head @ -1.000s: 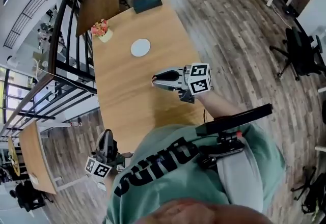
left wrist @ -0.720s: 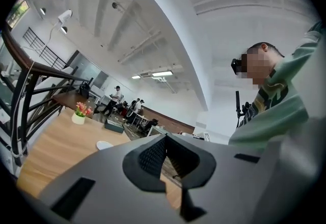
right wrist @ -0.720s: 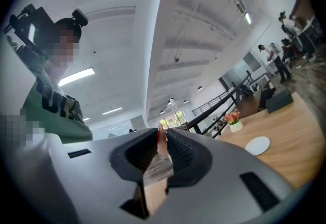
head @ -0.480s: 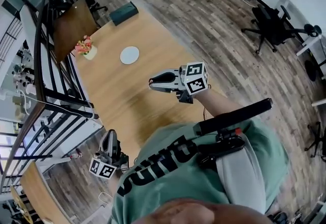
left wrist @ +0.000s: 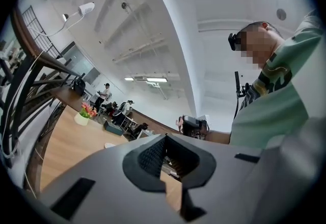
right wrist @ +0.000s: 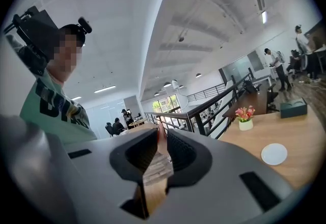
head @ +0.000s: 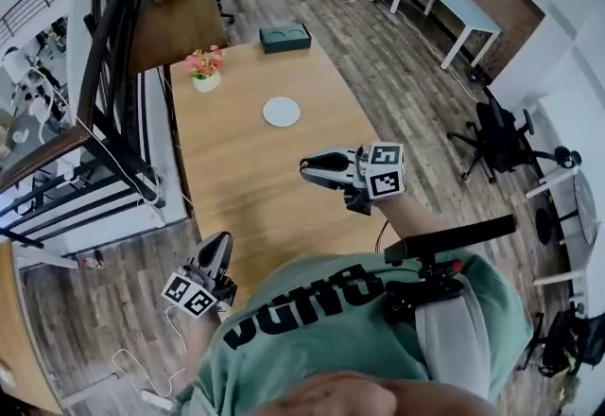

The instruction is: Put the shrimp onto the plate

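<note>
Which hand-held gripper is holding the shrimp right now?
The right hand-held gripper: it is over the table with a thin pink shrimp pinched between its jaws. The left hand-held gripper, by the table's near corner, is shut on nothing.

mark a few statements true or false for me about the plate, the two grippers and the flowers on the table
1. The white plate has nothing on it. True.
2. The right gripper is shut on a thin pinkish piece, seemingly the shrimp. True.
3. The left gripper hangs over the plate. False: it is off the near left edge of the table, over the floor.
4. The left gripper's jaws stand wide apart. False: they are together, with nothing between them.
5. The flower pot stands on the plate. False: it stands apart from it, nearer the far left corner.
6. A dark box lies at the table's far end. True.
</note>
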### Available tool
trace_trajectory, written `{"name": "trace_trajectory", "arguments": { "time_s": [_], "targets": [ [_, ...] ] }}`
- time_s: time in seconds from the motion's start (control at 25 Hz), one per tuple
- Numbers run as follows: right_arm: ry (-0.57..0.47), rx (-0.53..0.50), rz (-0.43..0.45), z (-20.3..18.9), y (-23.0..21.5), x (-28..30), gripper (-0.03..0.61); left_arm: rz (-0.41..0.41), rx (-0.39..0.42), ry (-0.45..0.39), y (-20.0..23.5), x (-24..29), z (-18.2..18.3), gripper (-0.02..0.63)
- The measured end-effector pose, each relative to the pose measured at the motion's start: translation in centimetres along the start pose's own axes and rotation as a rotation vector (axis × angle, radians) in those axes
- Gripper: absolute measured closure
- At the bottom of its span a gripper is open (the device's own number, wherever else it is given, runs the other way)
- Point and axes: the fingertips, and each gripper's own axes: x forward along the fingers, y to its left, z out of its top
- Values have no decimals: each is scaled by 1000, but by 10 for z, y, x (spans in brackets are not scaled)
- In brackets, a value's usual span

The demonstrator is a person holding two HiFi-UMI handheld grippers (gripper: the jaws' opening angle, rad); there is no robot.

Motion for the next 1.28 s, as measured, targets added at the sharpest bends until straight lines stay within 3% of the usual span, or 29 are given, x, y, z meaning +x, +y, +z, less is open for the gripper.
{"name": "trace_trajectory", "arguments": {
  "time_s": [0.2,0.36,0.52,0.72,1.0,1.28],
  "targets": [
    [10,28,19,-10,-24,-18,515,2,-3,22,1,30,-20,609],
    [-5,73,78,-19,-78,-46,515,54,36,31,10,86,-24,609],
    [-24,102,121,-23,-131,-73,515,91,23,26,7,150,-19,609],
    [-87,104,148,-31,-154,-85,515,103,24,86,15,199,-12,609],
    [-116,112,71,-36,-196,-91,515,89,70,140,61,244,-2,609],
    [-107,88,15,-34,-235,-79,515,108,47,168,103,256,-14,609]
  ]
}}
